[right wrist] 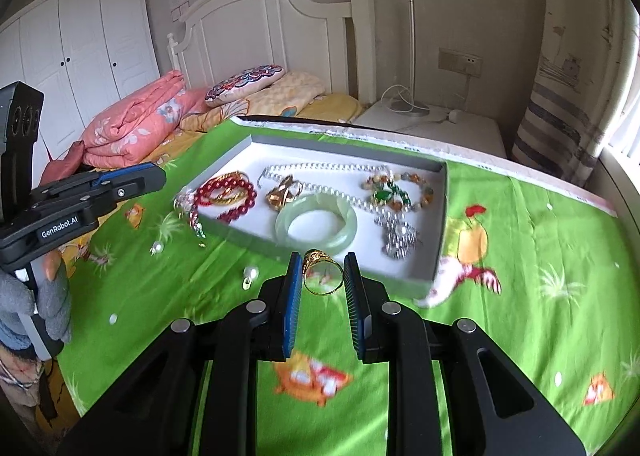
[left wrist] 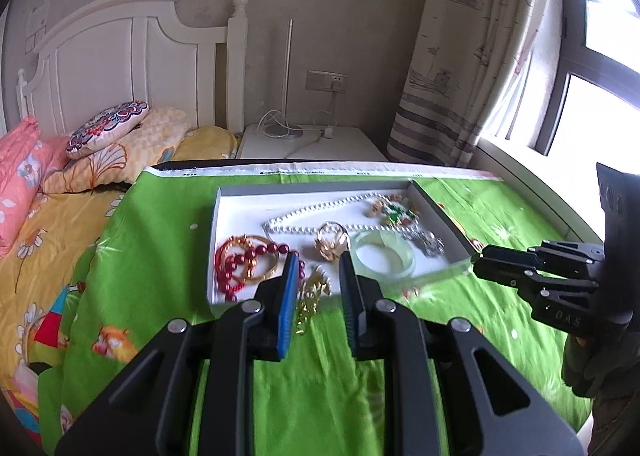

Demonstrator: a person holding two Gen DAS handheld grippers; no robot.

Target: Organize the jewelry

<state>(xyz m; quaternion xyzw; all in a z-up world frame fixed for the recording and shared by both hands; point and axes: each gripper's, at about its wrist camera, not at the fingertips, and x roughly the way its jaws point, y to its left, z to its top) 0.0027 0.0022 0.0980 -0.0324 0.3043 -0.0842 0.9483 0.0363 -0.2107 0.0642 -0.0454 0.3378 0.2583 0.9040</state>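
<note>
A grey-rimmed white tray [left wrist: 214, 240] [right wrist: 438, 256] on the green cloth holds a pearl necklace [left wrist: 304, 218] [right wrist: 320, 170], red bead bracelets [left wrist: 236, 260] [right wrist: 236, 194], a jade bangle [left wrist: 384, 254] [right wrist: 316, 224], a gold brooch [left wrist: 332, 242] and a silver piece [right wrist: 398, 236]. My left gripper [left wrist: 318, 276] is open above a gold chain piece [left wrist: 310, 298] hanging over the tray's near edge. My right gripper [right wrist: 322, 274] is shut on a gold ring [right wrist: 322, 270] just before the tray's near rim; it also shows in the left wrist view [left wrist: 480, 260].
Pearl earrings [right wrist: 250, 276] [right wrist: 157, 247] lie loose on the green cloth [right wrist: 520, 256] left of the tray. Pillows and a folded pink quilt [right wrist: 132, 124] lie on the bed behind. A white nightstand [left wrist: 312, 144] with a lamp stands at the back, window to the right.
</note>
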